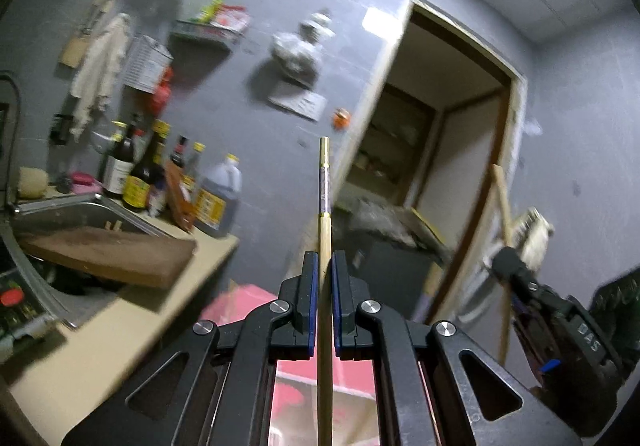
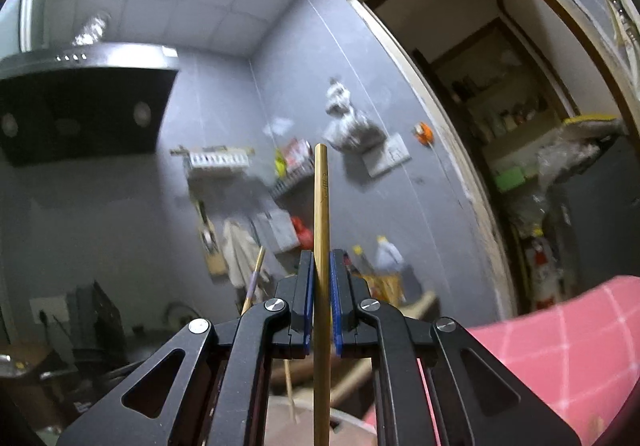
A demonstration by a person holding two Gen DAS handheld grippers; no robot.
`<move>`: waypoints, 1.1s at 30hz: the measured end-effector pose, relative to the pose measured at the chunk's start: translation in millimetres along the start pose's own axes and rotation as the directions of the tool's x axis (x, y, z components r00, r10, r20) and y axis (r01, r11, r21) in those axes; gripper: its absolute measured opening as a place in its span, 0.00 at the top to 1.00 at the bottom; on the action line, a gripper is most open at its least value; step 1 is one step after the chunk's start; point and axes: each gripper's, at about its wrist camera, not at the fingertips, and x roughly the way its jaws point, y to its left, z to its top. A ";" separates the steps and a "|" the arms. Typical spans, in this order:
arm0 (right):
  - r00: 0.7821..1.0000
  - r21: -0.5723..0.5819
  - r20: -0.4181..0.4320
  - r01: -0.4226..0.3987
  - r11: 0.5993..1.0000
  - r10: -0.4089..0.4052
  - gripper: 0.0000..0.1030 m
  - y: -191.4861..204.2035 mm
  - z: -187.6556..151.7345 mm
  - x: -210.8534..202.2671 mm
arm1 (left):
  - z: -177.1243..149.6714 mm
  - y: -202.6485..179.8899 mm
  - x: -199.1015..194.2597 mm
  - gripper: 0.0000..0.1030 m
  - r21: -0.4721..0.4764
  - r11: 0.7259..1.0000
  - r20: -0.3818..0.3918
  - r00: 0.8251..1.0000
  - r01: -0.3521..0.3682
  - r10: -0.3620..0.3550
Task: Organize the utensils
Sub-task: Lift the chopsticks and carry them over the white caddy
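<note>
My left gripper (image 1: 324, 260) is shut on a pale chopstick (image 1: 324, 201) with a purple patterned band and a gold tip, held upright in the air. My right gripper (image 2: 320, 260) is shut on a plain gold-brown chopstick (image 2: 321, 205), also upright. The right gripper body (image 1: 560, 322) shows at the right of the left wrist view, with a thin wooden stick (image 1: 501, 197) rising from it. In the right wrist view the banded chopstick (image 2: 254, 282) shows at lower left, behind my fingers.
A counter (image 1: 132, 326) at left carries a steel sink (image 1: 60, 213), a wooden cutting board (image 1: 108, 254) and several sauce bottles (image 1: 136, 165). A range hood (image 2: 80, 101) hangs at left. An open doorway (image 2: 500, 125) leads to a pantry. Pink checked cloth (image 2: 560, 334) lies at lower right.
</note>
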 end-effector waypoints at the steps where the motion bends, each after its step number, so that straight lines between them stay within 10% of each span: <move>1: 1.000 -0.009 0.028 0.003 1.000 -0.002 0.94 0.3 -0.7 3.7 | 4.5 7.6 1.2 0.96 -0.008 1.000 0.017 1.000 -0.014 0.015; 16: 0.984 0.012 0.153 0.088 0.996 -0.089 0.94 -20.8 -22.5 21.8 | 7.3 54.7 19.4 0.96 -0.089 0.992 0.136 0.985 -0.093 0.105; 33: 0.988 -0.035 0.100 0.122 0.992 -0.118 0.94 -18.0 -43.1 31.0 | -10.1 58.5 23.6 0.96 -0.101 0.986 0.148 0.978 -0.135 0.149</move>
